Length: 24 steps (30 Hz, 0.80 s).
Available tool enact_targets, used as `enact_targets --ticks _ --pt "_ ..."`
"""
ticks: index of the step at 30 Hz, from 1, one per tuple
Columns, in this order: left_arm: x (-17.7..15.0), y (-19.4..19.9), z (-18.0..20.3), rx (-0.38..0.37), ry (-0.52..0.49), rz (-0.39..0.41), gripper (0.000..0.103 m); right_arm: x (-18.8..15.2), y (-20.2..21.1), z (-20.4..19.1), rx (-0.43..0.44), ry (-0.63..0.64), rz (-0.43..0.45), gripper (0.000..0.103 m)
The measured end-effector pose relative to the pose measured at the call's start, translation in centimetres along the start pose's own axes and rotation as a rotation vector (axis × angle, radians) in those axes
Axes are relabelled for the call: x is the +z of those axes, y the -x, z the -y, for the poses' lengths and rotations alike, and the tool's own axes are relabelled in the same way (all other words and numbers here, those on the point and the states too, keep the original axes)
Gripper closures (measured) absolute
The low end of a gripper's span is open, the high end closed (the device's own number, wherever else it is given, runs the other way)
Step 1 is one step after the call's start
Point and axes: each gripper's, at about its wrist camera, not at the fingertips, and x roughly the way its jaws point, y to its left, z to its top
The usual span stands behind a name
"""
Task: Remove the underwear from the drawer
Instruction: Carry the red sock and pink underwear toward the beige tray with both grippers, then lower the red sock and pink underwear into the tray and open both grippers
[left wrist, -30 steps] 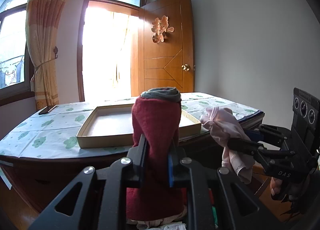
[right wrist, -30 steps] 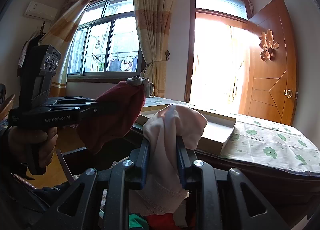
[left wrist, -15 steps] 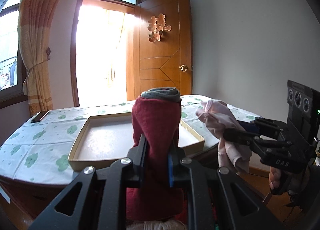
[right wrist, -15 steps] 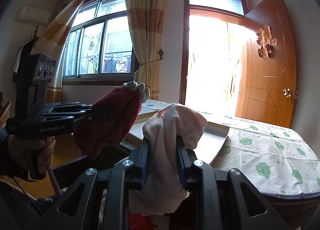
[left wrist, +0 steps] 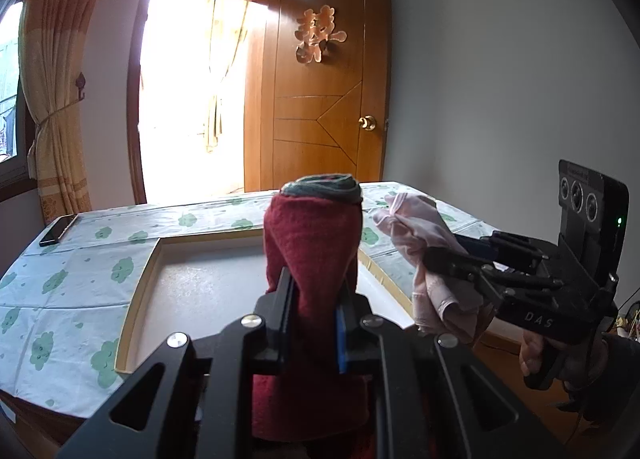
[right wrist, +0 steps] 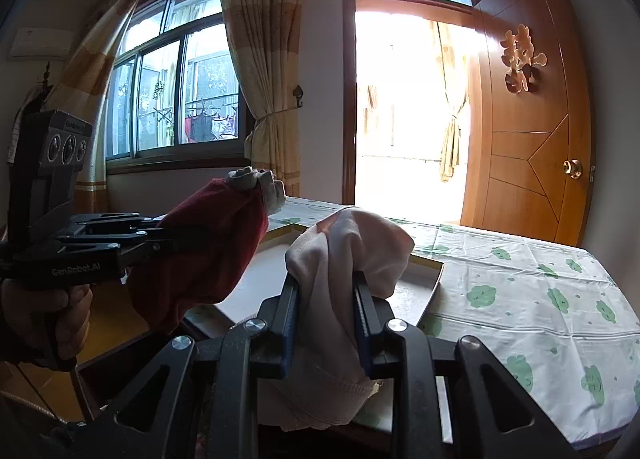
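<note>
My left gripper (left wrist: 314,295) is shut on dark red underwear (left wrist: 312,243) with a grey waistband, held upright over the near edge of a shallow cardboard tray (left wrist: 138,291). It also shows in the right wrist view (right wrist: 176,243) with the red underwear (right wrist: 208,255). My right gripper (right wrist: 326,291) is shut on pale pink underwear (right wrist: 352,251) above the tray's corner (right wrist: 432,275). In the left wrist view the right gripper (left wrist: 440,255) holds the pink underwear (left wrist: 416,231) at the tray's right side. The drawer is out of sight.
The tray lies on a table with a white cloth printed with green shapes (left wrist: 60,279). A dark phone (left wrist: 58,230) lies at its far left. A wooden door (left wrist: 324,99) stands open beside a bright doorway. A curtained window (right wrist: 176,99) is on the left.
Both grippers have risen and moved forward with their underwear, from beside the table's edge to over the tray. Both stay shut.
</note>
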Motion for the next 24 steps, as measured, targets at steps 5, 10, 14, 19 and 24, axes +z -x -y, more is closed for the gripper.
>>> enact_targets --ticks 5,10,14,19,24 --pt "1.6 -2.2 -0.4 -0.002 0.009 -0.038 0.088 0.9 -1.9 1.0 -0.019 0.015 -0.032 0.076" --pt "3.1 -5.6 -1.2 -0.004 0.030 -0.091 0.088 1.6 -3.9 2.4 -0.030 -0.007 -0.070 0.075" --pt "4.3 -8.3 -2.3 -0.006 0.071 -0.133 0.088 2.1 -5.8 3.5 -0.045 -0.026 -0.105 0.075" --pt "5.1 -11.8 -3.8 -0.025 0.155 -0.195 0.088 2.8 -8.8 4.6 -0.065 -0.044 -0.167 0.075" --pt "5.3 -14.5 -4.7 -0.016 0.224 -0.236 0.088 3.0 -11.4 5.2 -0.088 -0.046 -0.221 0.075"
